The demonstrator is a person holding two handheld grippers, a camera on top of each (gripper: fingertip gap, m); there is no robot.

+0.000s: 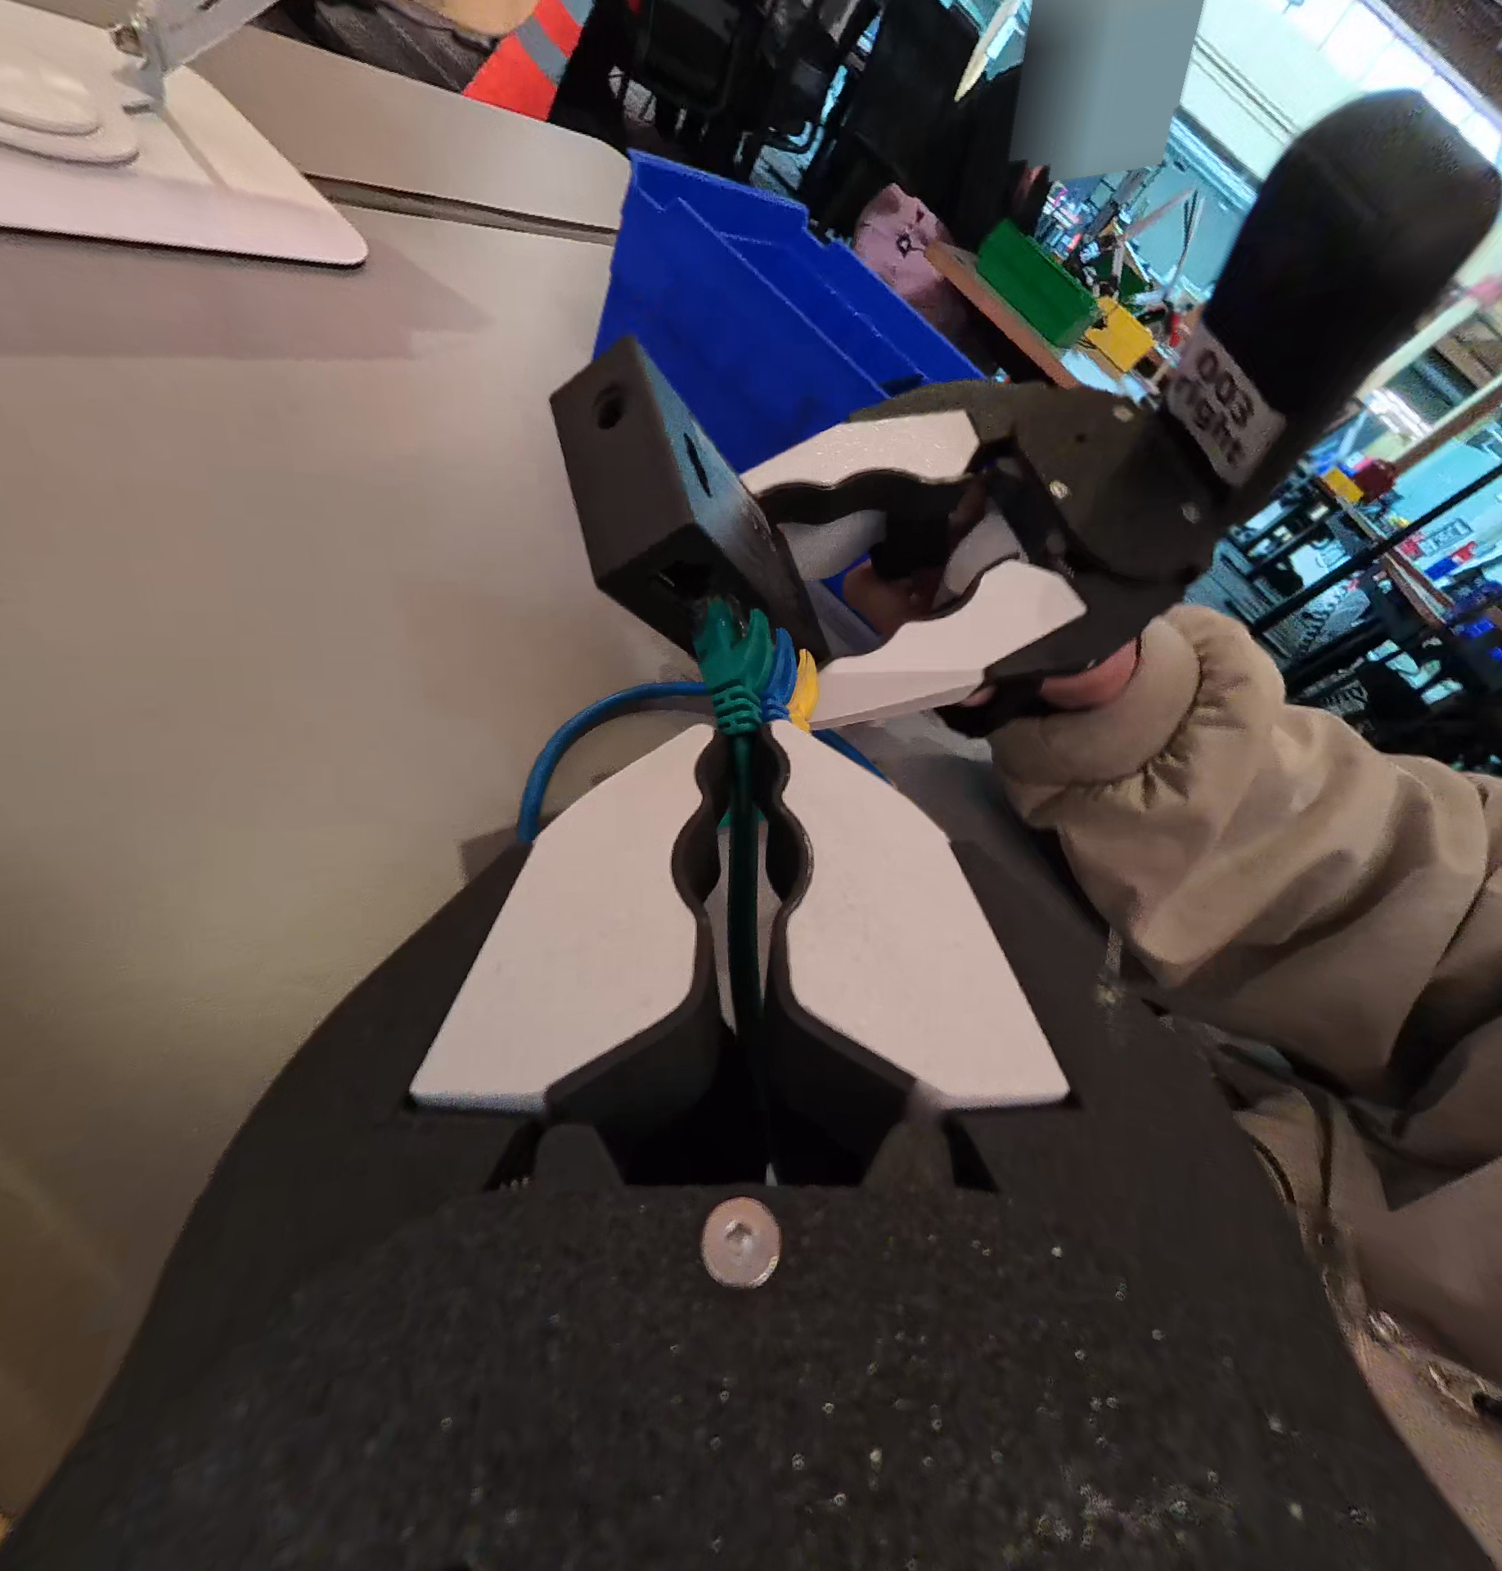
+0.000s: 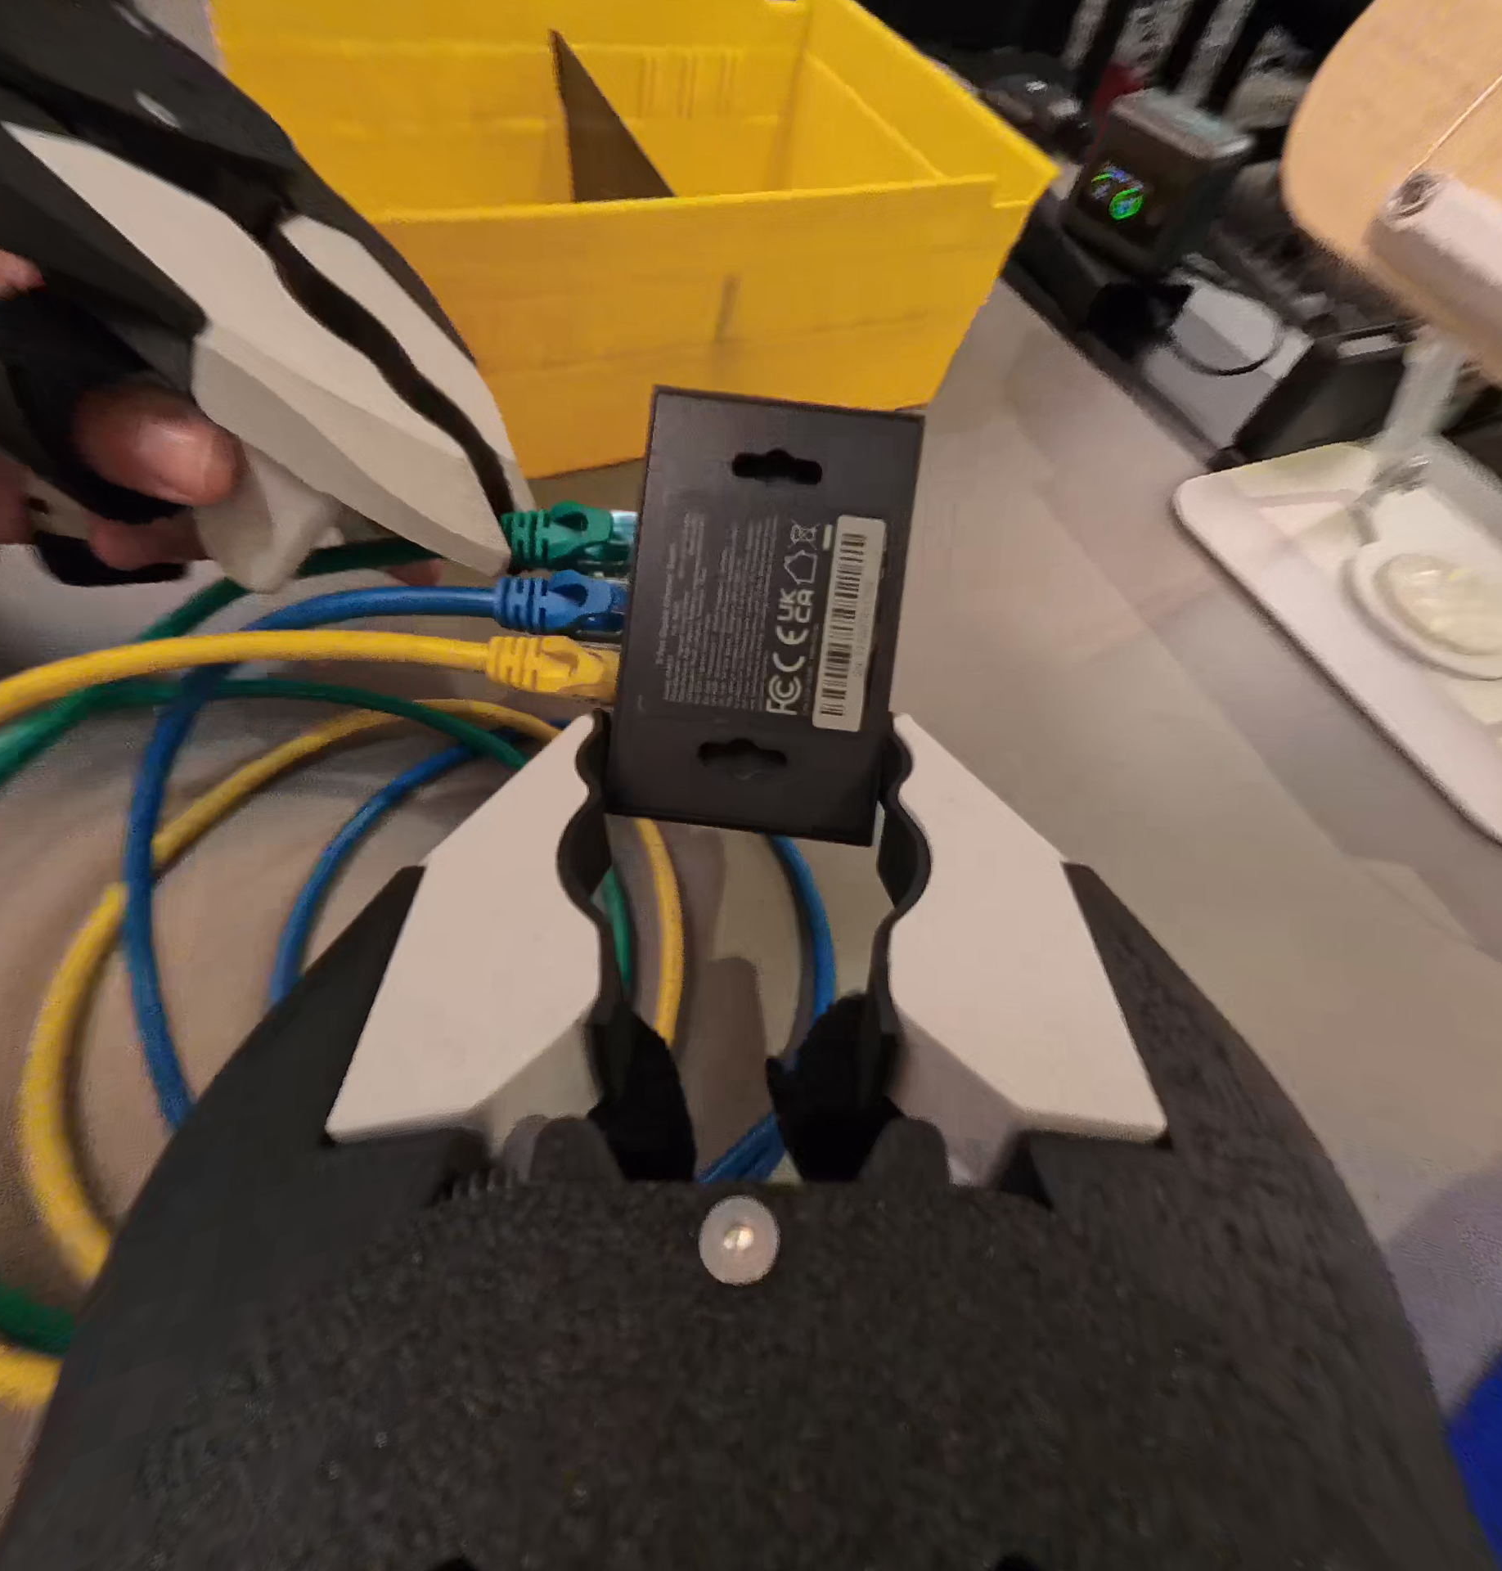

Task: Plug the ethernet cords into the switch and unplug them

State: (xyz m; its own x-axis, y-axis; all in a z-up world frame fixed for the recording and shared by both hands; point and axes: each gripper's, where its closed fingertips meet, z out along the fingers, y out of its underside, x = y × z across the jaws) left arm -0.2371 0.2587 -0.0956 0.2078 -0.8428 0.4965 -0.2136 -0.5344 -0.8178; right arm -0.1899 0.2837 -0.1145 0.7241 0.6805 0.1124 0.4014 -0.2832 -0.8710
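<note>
My right gripper (image 2: 743,740) is shut on the lower end of the black switch (image 2: 765,595) and holds it above the table, its labelled underside towards the camera. Three plugs sit in a row at the switch's left edge: green (image 2: 561,531), blue (image 2: 552,599) and yellow (image 2: 544,663). My left gripper (image 1: 743,740) is shut on the green ethernet cord (image 1: 743,893) just behind its plug (image 1: 735,663), whose tip is at a port of the switch (image 1: 671,493). I cannot tell how deep it sits. The left gripper also shows in the right wrist view (image 2: 493,544), and the right gripper in the left wrist view (image 1: 786,595).
Loose loops of green, blue and yellow cord (image 2: 136,850) lie on the grey table. A yellow bin (image 2: 646,255) stands behind the switch, and a blue bin (image 1: 731,280) is at the table edge. A white stand base (image 2: 1368,638) is to the right. A person's sleeve (image 1: 1240,850) is close.
</note>
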